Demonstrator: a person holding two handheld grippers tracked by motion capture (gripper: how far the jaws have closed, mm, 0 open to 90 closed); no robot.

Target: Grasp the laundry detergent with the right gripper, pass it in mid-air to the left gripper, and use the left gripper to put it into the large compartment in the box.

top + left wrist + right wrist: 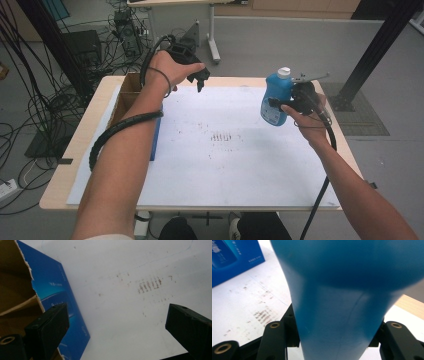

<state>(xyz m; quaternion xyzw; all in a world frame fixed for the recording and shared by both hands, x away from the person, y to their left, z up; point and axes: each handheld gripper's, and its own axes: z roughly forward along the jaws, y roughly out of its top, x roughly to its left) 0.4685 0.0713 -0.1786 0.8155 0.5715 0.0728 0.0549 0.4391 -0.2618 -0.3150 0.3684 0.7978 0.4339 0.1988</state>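
A blue plastic bottle [276,97] with a white cap hangs in the air above the table's right side, my right gripper [286,103] shut on its body. Up close, the blue bottle [342,297] sits between the two black jaws in the right gripper view. My left gripper [200,80] is held above the table's far left, open, nothing between its jaws. In the left gripper view, my left gripper [117,322] looks down on the white sheet [130,270] and on the blue carton [60,305].
An open cardboard carton [131,95] with a blue side stands at the table's left edge. A white sheet [220,150] with brown smudges covers the wooden table [55,195]. Cables and stands lie on the floor beyond. A black post [375,50] rises at the right.
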